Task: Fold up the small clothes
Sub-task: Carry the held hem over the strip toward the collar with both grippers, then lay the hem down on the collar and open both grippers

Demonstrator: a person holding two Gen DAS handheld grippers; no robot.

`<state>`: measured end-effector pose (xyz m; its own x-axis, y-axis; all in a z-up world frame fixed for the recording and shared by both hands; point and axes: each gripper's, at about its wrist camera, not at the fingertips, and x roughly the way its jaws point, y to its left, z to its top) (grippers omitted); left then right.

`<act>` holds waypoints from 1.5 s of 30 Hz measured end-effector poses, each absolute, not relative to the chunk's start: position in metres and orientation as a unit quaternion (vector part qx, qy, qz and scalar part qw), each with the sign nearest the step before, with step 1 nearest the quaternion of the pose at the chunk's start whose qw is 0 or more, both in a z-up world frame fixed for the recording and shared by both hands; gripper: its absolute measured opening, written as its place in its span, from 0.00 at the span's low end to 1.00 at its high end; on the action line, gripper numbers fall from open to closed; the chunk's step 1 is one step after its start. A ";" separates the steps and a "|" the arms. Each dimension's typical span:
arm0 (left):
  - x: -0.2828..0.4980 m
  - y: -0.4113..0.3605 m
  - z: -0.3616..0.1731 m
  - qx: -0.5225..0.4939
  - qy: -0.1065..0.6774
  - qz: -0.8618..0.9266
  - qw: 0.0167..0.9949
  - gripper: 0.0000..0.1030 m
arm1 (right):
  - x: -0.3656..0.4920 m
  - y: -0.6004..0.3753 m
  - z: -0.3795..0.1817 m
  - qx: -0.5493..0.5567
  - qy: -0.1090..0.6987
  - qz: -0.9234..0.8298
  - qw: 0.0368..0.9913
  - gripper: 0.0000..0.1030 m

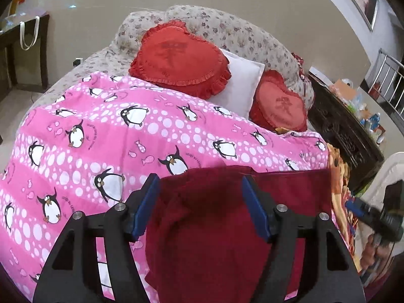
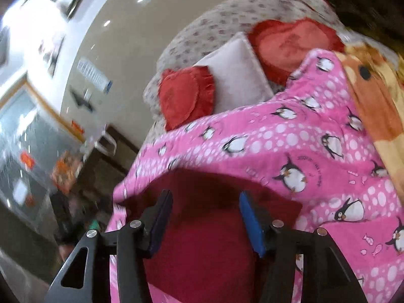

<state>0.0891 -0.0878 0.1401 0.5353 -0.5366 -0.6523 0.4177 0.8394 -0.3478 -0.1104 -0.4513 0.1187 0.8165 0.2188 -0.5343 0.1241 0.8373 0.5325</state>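
A dark red garment (image 1: 209, 227) lies flat on a pink penguin-print blanket (image 1: 106, 136) on the bed. My left gripper (image 1: 200, 180) is open, its blue-padded fingers (image 1: 149, 202) spread above the garment's far edge. In the right wrist view the same garment (image 2: 202, 240) lies under my right gripper (image 2: 205, 197), which is also open and holds nothing. The right gripper also shows at the left wrist view's right edge (image 1: 373, 217), beside the garment. The right wrist view is blurred.
Two red heart-shaped cushions (image 1: 179, 55) (image 1: 280, 103) and a white pillow (image 1: 240, 83) lie at the head of the floral bed (image 1: 227, 27). A dark wooden cabinet (image 1: 341, 126) with clutter stands to the right. An orange cartoon blanket (image 2: 373, 96) lies at the bed's right side.
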 end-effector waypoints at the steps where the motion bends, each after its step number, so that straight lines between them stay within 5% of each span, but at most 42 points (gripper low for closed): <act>1: 0.089 -0.090 0.137 -0.071 0.399 -0.272 0.873 0.65 | -0.108 -0.443 0.117 0.274 0.305 0.029 0.912 0.52; 9: 0.109 -0.127 0.083 -0.015 0.447 -0.237 0.862 0.65 | -0.043 -0.426 0.074 0.192 0.360 -0.030 0.912 0.52; 16: 0.140 -0.117 0.055 -0.055 0.490 -0.208 0.845 0.65 | -0.014 -0.454 0.041 0.233 0.381 -0.057 0.893 0.51; 25: 0.057 -0.070 0.094 -0.018 0.445 -0.268 0.854 0.65 | -0.123 -0.429 0.064 0.240 0.375 -0.006 0.895 0.54; 37: -0.013 -0.051 0.035 -0.039 0.515 -0.306 0.800 0.65 | -0.187 -0.414 0.016 0.268 0.405 -0.022 0.874 0.54; 39: -0.015 -0.054 0.034 -0.036 0.509 -0.309 0.802 0.65 | -0.182 -0.411 0.011 0.263 0.409 -0.014 0.874 0.42; 40: -0.015 -0.057 0.034 -0.030 0.506 -0.311 0.804 0.65 | -0.179 -0.409 0.010 0.261 0.412 -0.006 0.873 0.21; 45: -0.013 -0.070 0.044 0.000 0.508 -0.331 0.795 0.53 | -0.183 -0.405 0.037 0.220 0.400 0.000 0.890 0.08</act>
<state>-0.0133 -0.0703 0.0440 0.2642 -0.5265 -0.8081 0.5274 0.7804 -0.3360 -0.1828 -0.4045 0.0370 0.6801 0.1766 -0.7115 0.1757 0.9030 0.3921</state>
